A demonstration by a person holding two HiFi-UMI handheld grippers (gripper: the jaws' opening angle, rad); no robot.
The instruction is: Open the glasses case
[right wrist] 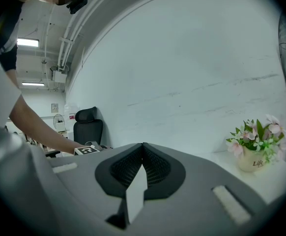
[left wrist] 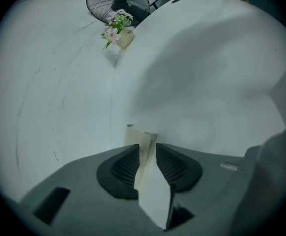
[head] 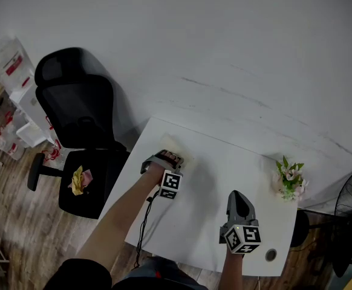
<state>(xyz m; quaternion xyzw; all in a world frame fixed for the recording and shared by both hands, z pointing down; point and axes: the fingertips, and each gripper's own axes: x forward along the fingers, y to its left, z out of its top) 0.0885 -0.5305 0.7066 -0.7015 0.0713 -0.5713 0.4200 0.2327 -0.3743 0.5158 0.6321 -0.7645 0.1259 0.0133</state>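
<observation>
White table (head: 206,192), white wall (head: 224,41) with faint grey streaks. The glasses case (left wrist: 133,136) is pale cream. The right gripper (right wrist: 143,149) is grey with black ribbed pads (right wrist: 126,168), and its cube (head: 244,237) has black-and-white square markers. The chair (head: 79,101) is all black, with a yellow something (head: 77,180) on the seat. The flowers (right wrist: 256,134) are pink and white with green leaves, in a cream pot (right wrist: 253,162). Black fan (left wrist: 117,1). The floor (head: 13,222) is brown wood grain.

Before you, the white rectangular table top (head: 215,183) looks smooth and matt. The cream glasses case (left wrist: 139,137) looks smooth too, without gloss. Your brown plank floor (head: 19,222) shows wood grain, and the black office chair (head: 73,101) looks like dull cloth.
</observation>
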